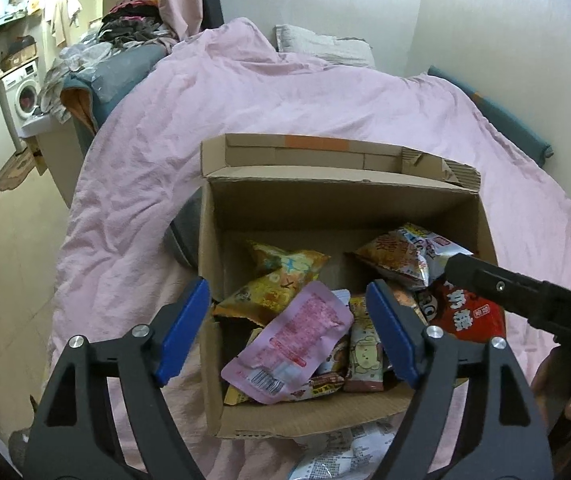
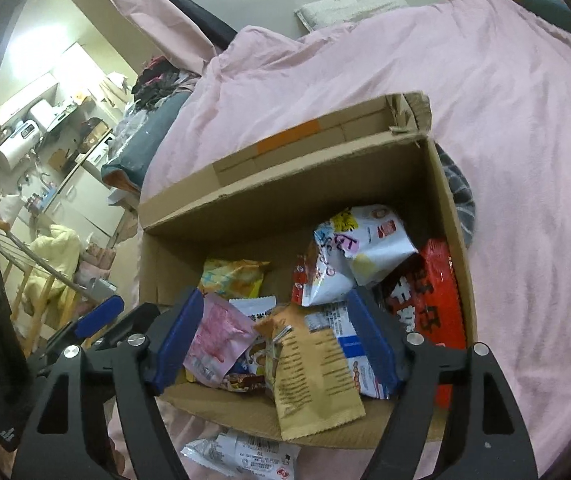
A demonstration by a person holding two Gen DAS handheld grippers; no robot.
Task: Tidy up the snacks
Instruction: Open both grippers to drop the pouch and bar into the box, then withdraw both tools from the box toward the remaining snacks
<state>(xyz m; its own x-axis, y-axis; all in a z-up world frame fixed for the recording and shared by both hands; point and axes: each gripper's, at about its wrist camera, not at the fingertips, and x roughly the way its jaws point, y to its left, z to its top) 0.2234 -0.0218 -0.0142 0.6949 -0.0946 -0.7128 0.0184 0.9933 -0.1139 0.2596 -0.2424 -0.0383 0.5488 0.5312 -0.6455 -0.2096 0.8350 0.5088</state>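
Observation:
An open cardboard box [image 1: 325, 184] sits on a pink bedcover and holds several snack packets. My left gripper [image 1: 288, 304] hovers open over the box's near left part, above a pink packet [image 1: 293, 344] that its blue pads do not touch. My right gripper [image 2: 275, 300] is open over the box's near edge. Below it a tan packet [image 2: 313, 364] lies draped over the cardboard box [image 2: 285, 184] front wall, free of the pads. A red packet [image 2: 433, 288] and a white packet [image 2: 361, 252] lie at the right, and a yellow packet [image 2: 233, 276] lies further back.
One white packet [image 2: 245, 456] lies on the bedcover [image 2: 505, 120] just in front of the box. A pillow [image 1: 321, 46] lies at the head of the bed, and clothes are piled at the left. A washing machine [image 1: 23, 92] stands beyond the bed.

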